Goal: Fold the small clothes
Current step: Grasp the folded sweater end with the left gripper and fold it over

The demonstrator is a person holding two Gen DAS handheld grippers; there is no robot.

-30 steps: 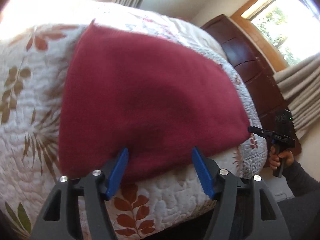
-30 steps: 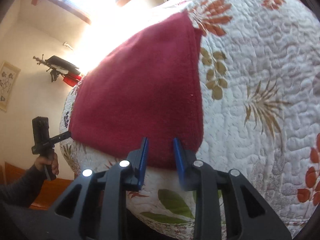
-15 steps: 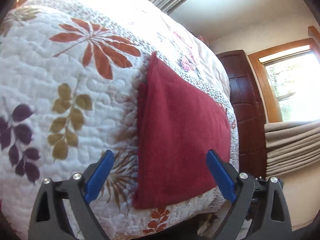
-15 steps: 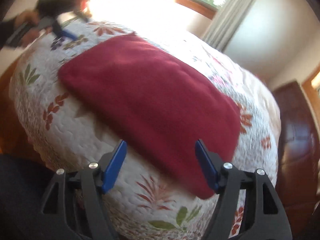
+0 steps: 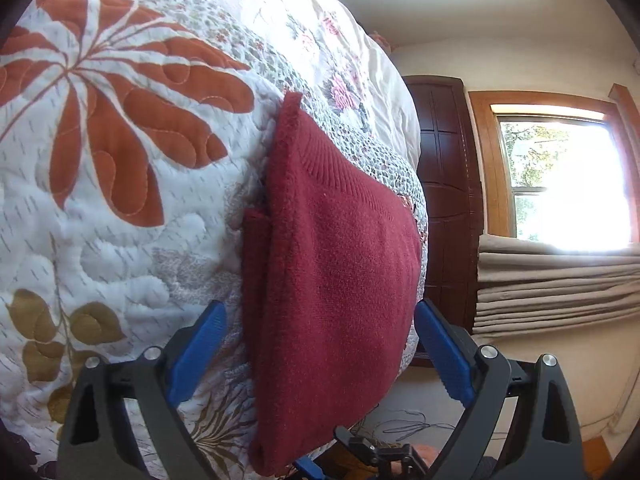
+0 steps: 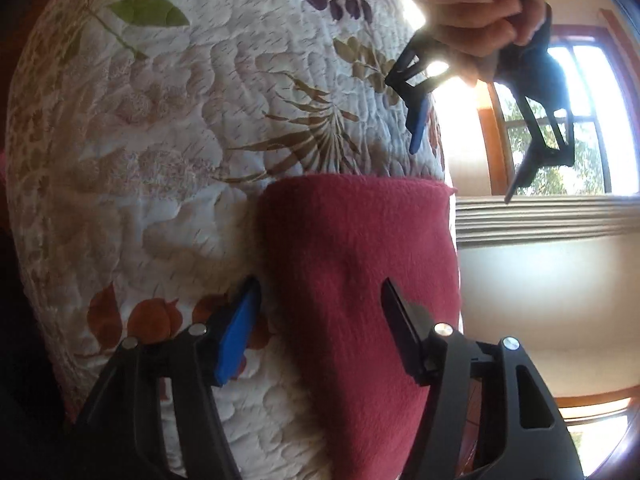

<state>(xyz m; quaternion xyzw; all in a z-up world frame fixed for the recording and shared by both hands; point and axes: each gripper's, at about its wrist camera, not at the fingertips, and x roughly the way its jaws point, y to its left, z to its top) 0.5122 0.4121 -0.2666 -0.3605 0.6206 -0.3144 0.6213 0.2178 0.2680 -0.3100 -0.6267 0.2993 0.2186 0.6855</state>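
Observation:
A dark red knit garment [image 5: 336,272] lies folded flat on the floral quilt [image 5: 120,184], with layered edges showing along its left side. My left gripper [image 5: 320,344] is open, hovering over the garment's near end with its blue pads [image 5: 198,346] either side of it. In the right wrist view the same garment [image 6: 360,272] runs away from my right gripper [image 6: 320,320], which is open and straddles its near part. A hand [image 6: 472,12] holds the left gripper [image 6: 468,152] open above the garment's far end.
The quilt [image 6: 160,160] covers a bed whose edge drops away beside the garment. A dark wooden headboard [image 5: 448,184], a bright window [image 5: 568,176] and folded beige blinds [image 5: 560,284] stand beyond. Cables [image 5: 408,426] lie on the floor below.
The right gripper, nearly shut at the garment's edge a second ago, is now open. Both grippers have swung round to opposite ends of the garment, and the left has come closer to it.

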